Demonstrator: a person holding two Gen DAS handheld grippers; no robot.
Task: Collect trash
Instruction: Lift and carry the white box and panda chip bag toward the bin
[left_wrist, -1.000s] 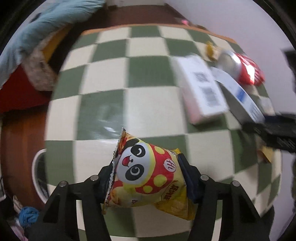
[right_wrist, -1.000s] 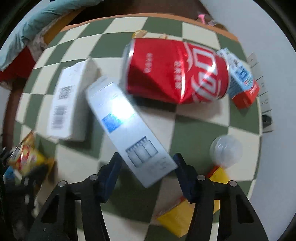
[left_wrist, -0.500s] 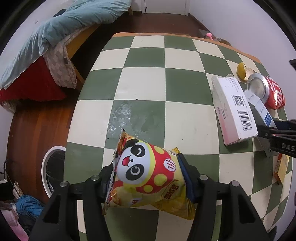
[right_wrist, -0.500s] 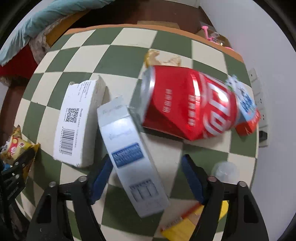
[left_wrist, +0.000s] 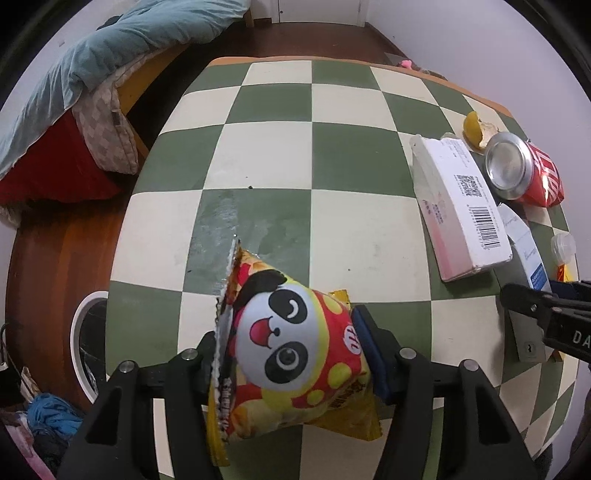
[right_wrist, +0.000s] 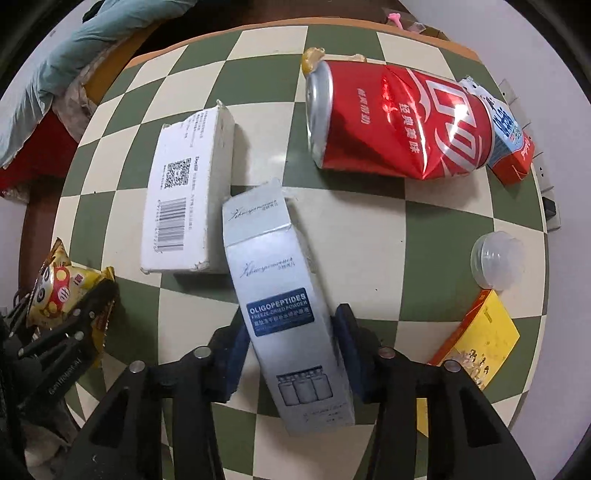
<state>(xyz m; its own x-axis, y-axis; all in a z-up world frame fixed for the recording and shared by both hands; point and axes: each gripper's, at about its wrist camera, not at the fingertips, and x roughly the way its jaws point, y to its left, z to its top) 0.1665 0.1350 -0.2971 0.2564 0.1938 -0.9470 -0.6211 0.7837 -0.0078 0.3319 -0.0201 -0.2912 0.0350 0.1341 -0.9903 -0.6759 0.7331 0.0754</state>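
Note:
My left gripper is shut on a yellow and red panda snack bag and holds it above the checkered table. My right gripper has its jaws closed against the sides of a grey oligopeptides box. The box's far end lies beside a white barcode box. A dented red soda can lies on its side beyond them. The left gripper and snack bag show at the left of the right wrist view.
A small blue and red carton, a clear plastic lid and a yellow box lie at the table's right. A peel lies behind the can. A white bin stands on the floor at left. A bed stands behind.
My right gripper closed its jaws onto the grey box. My left gripper, still holding the snack bag, drew back and up from the table.

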